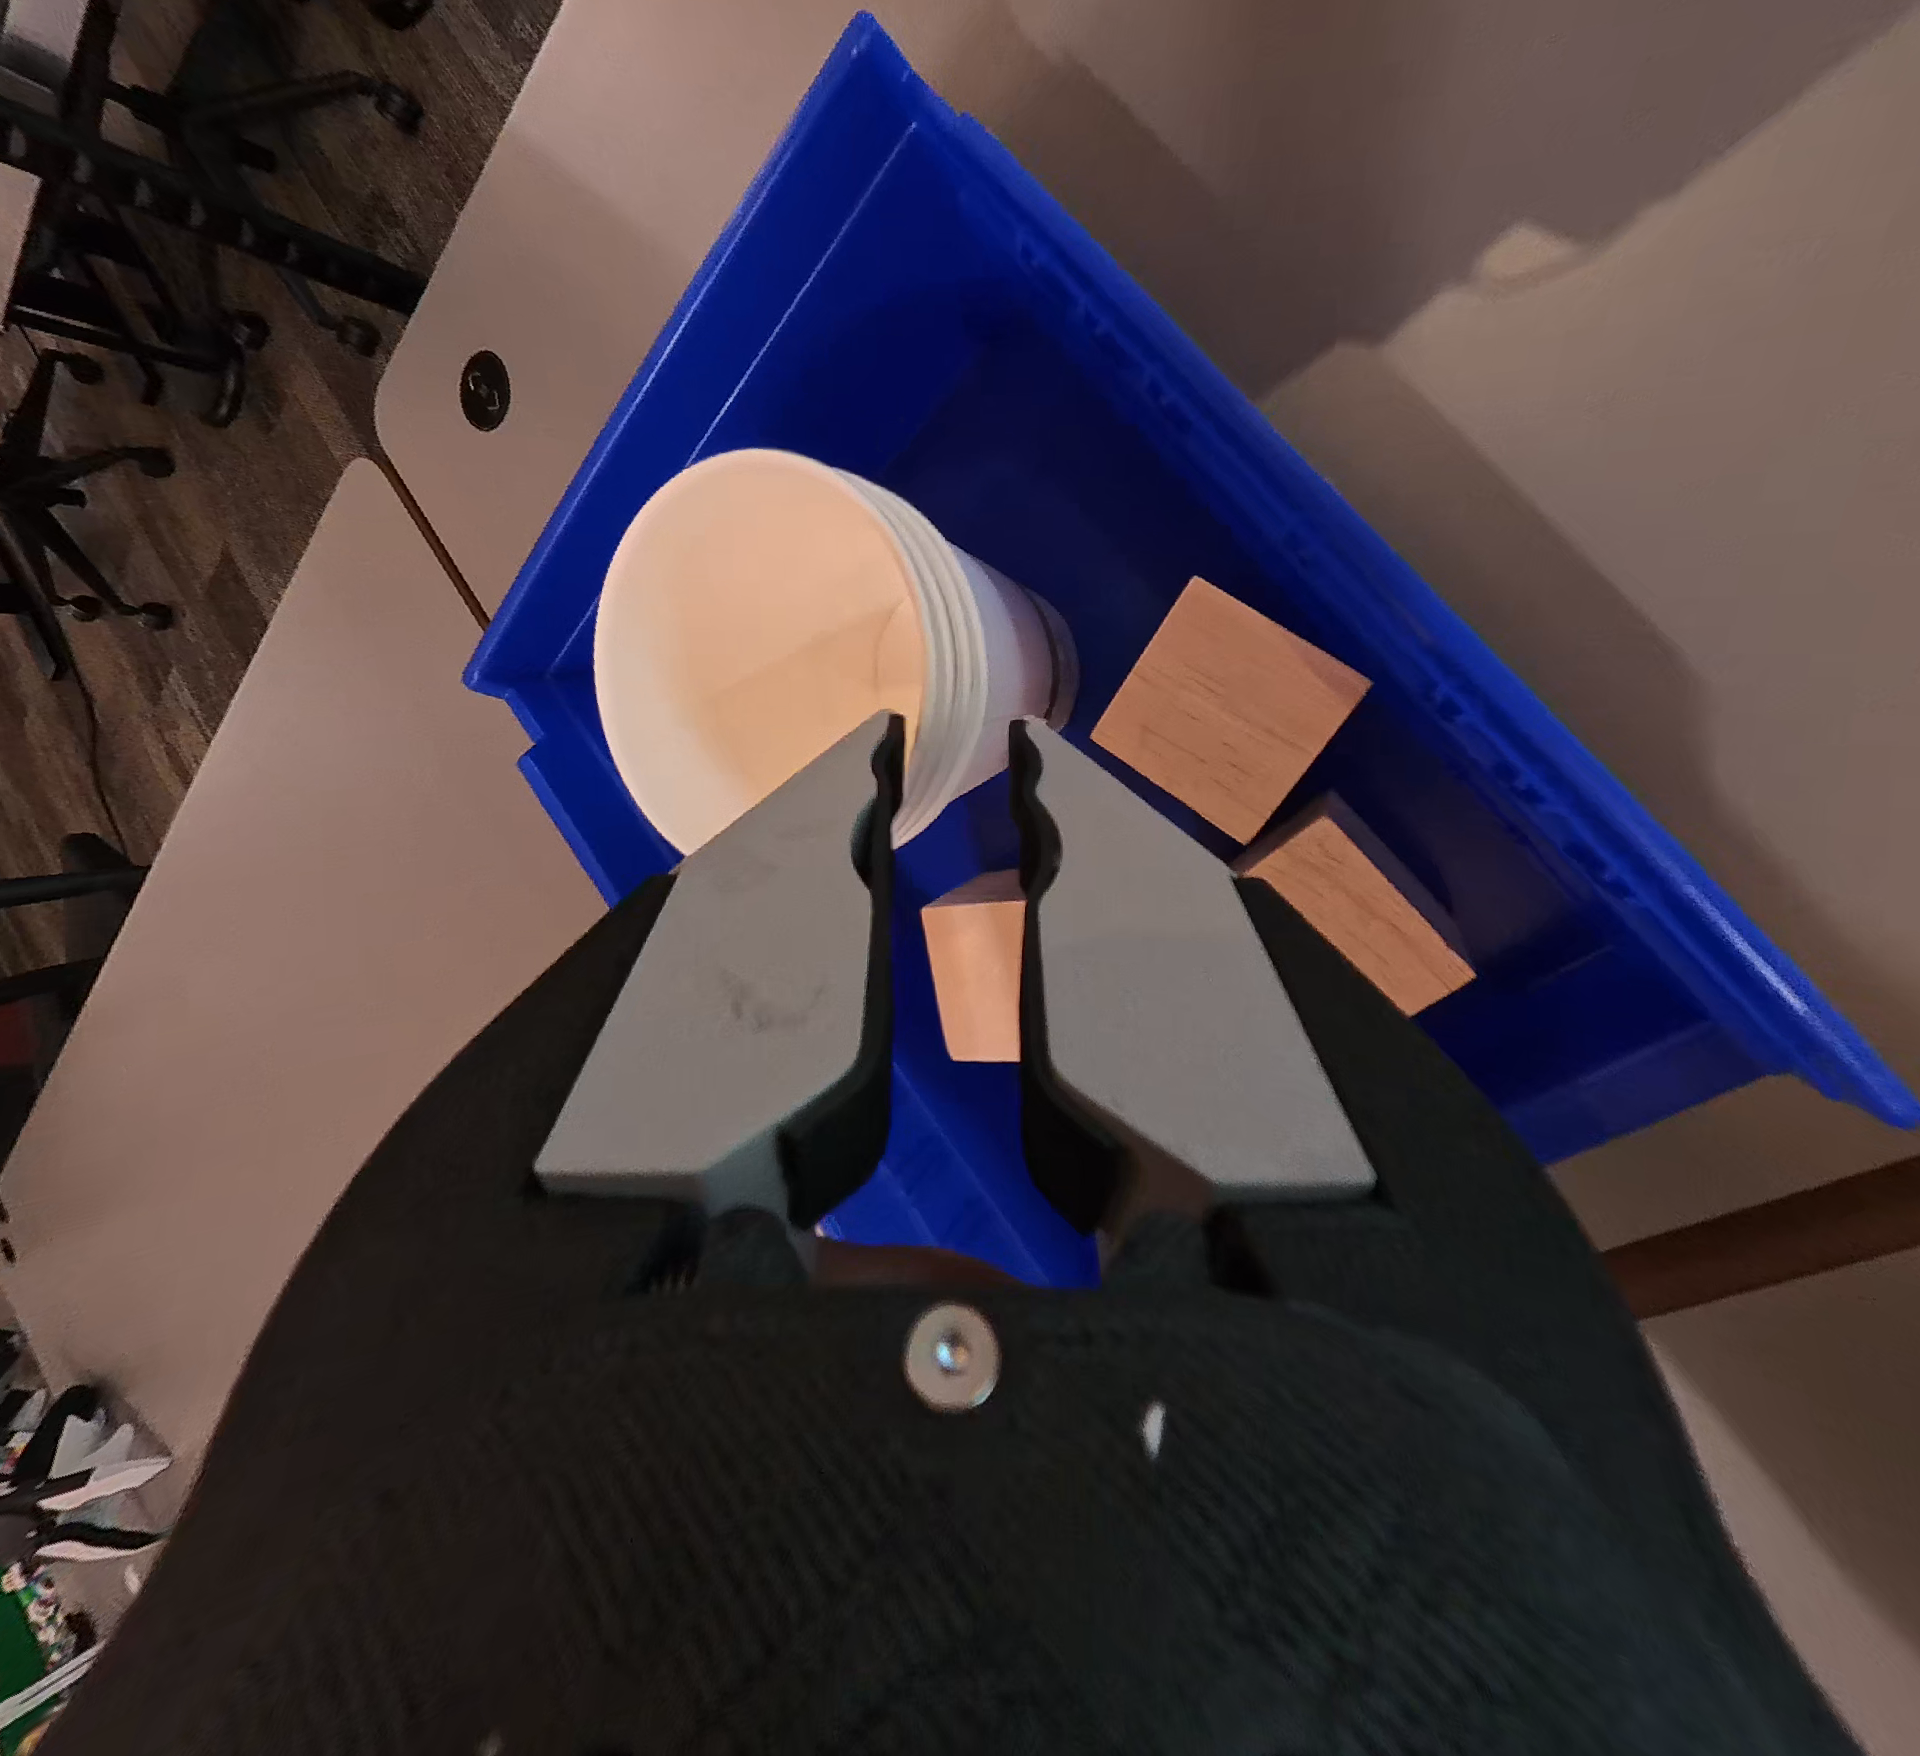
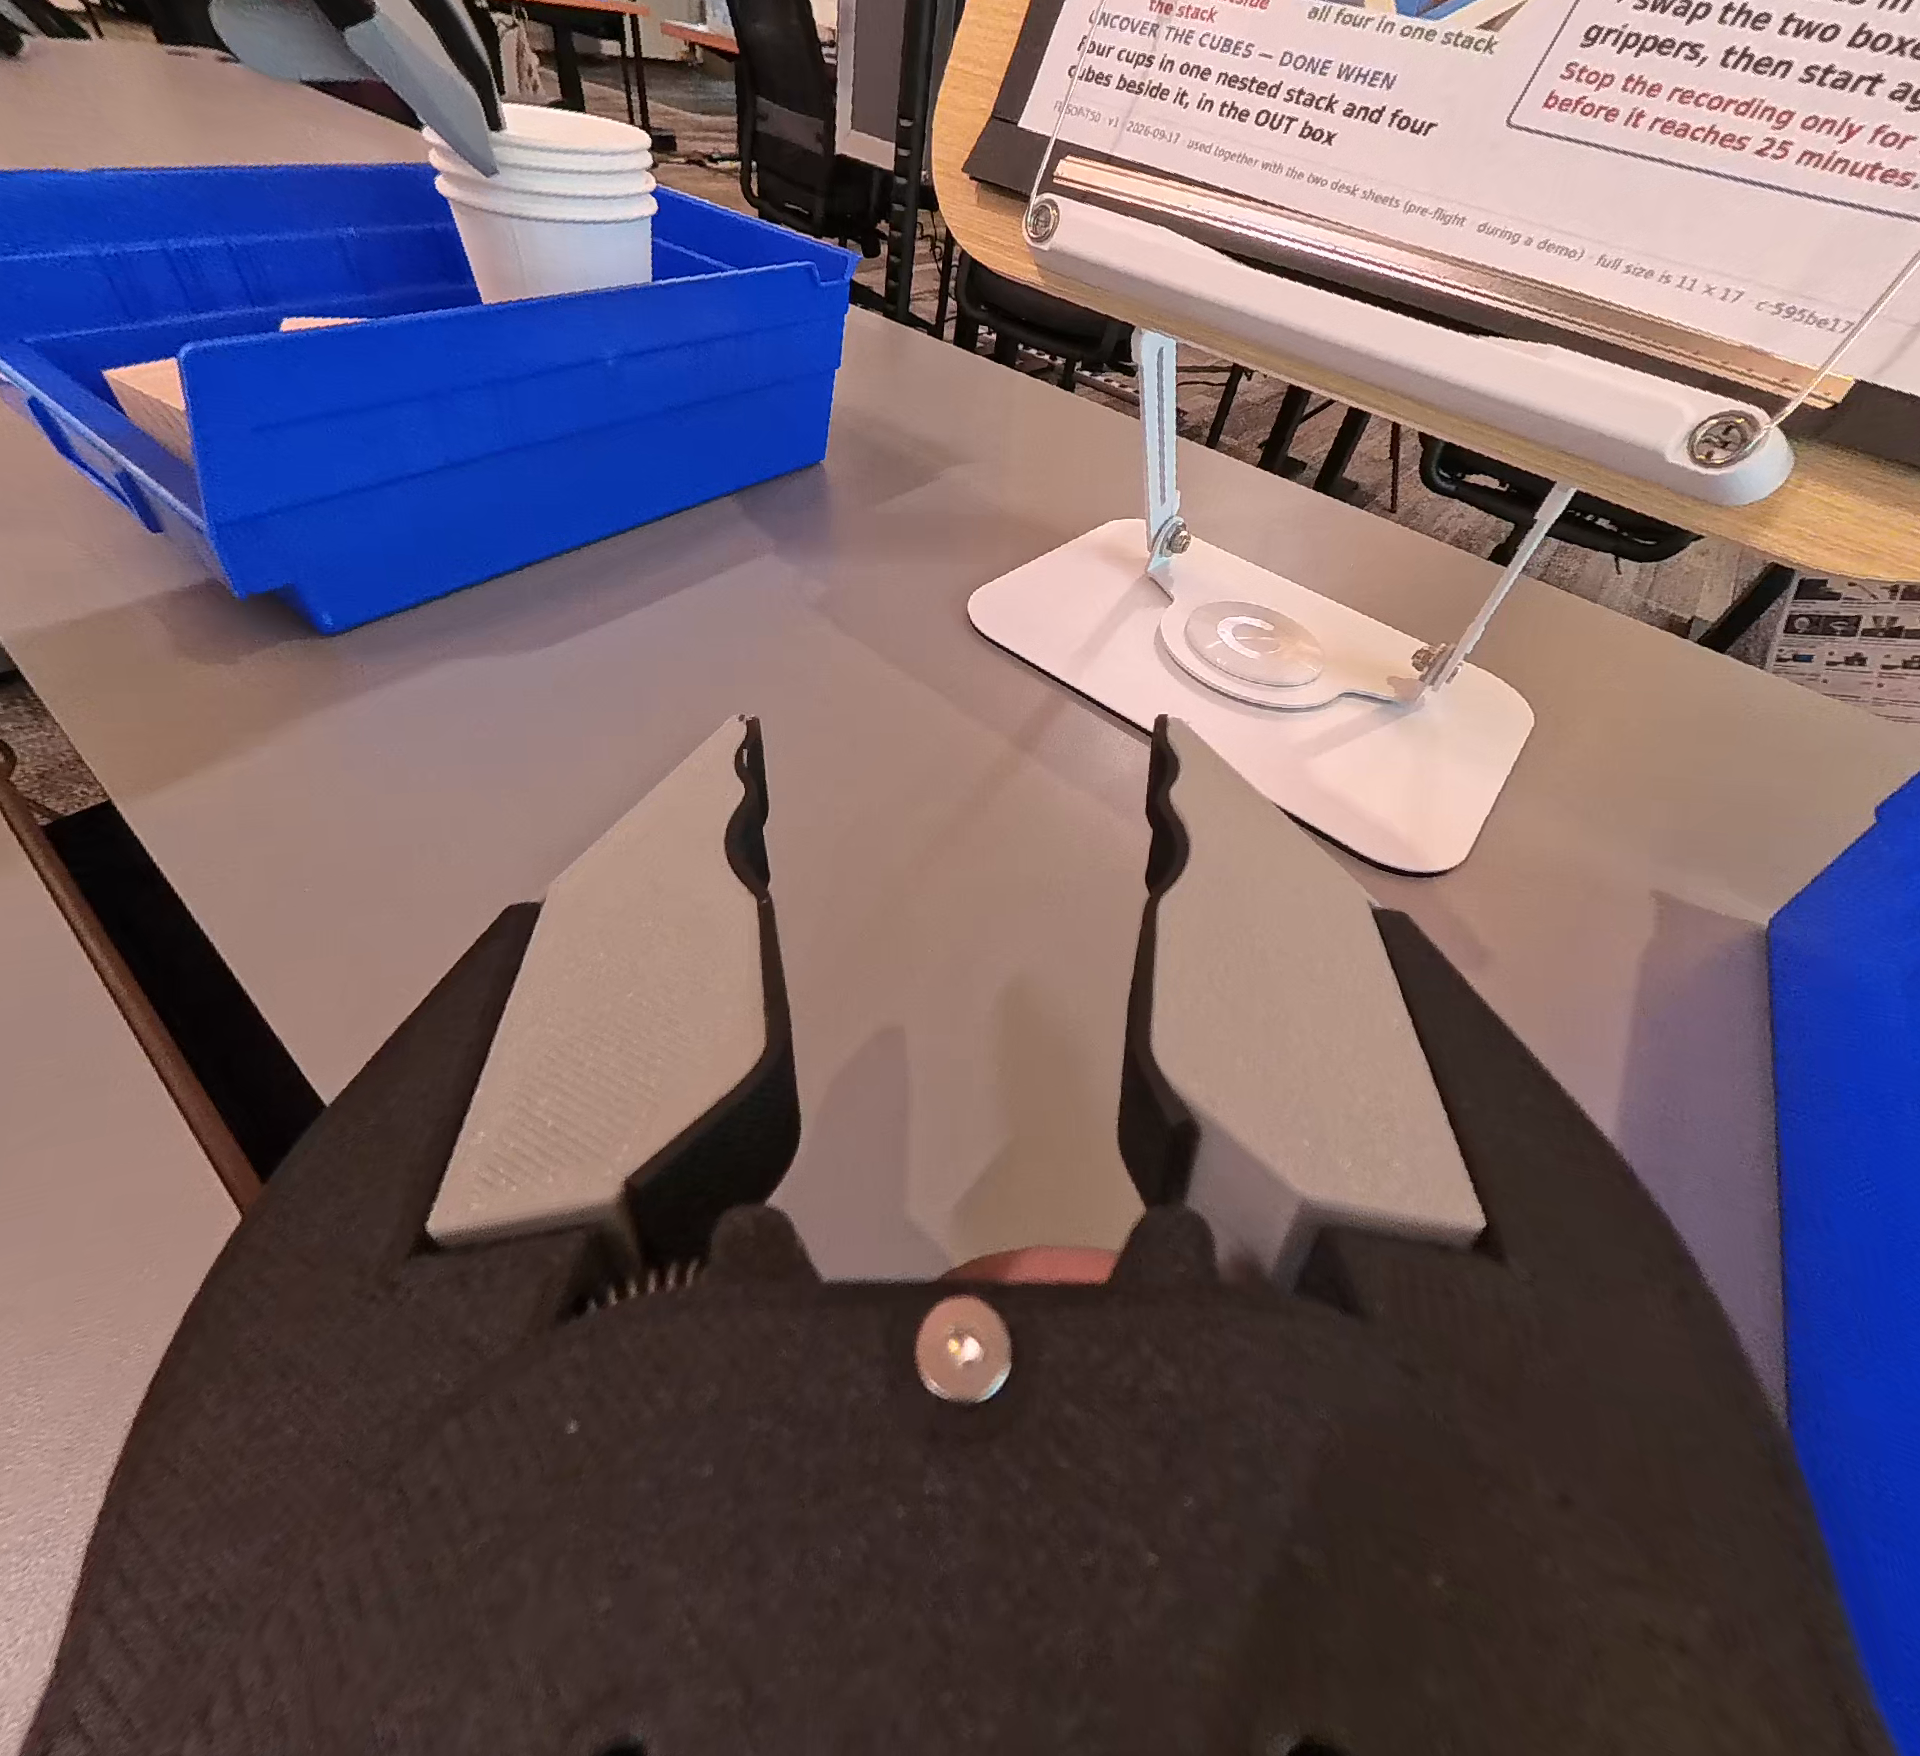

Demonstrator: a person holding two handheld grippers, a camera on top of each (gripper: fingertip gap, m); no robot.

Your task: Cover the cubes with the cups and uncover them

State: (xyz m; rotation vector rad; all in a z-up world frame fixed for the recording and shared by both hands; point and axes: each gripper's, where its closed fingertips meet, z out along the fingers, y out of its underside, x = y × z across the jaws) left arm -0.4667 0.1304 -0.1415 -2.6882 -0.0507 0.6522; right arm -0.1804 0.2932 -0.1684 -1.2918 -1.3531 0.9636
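A pale grey table (image 2: 935, 501) stands in an office with chairs behind. In the blue bin (image 1: 1039, 335), the left gripper (image 1: 954, 740) pinches the rim of the stacked cups (image 1: 790, 626), cubes (image 1: 1226, 709) beside them. The right gripper (image 2: 954, 750) hovers open, empty, over the table.

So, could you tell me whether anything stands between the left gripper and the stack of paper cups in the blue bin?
Nothing visible does. The left gripper already straddles the rim of the white cup stack, one finger inside and one outside. The wooden cubes lie beside the stack in the blue bin.
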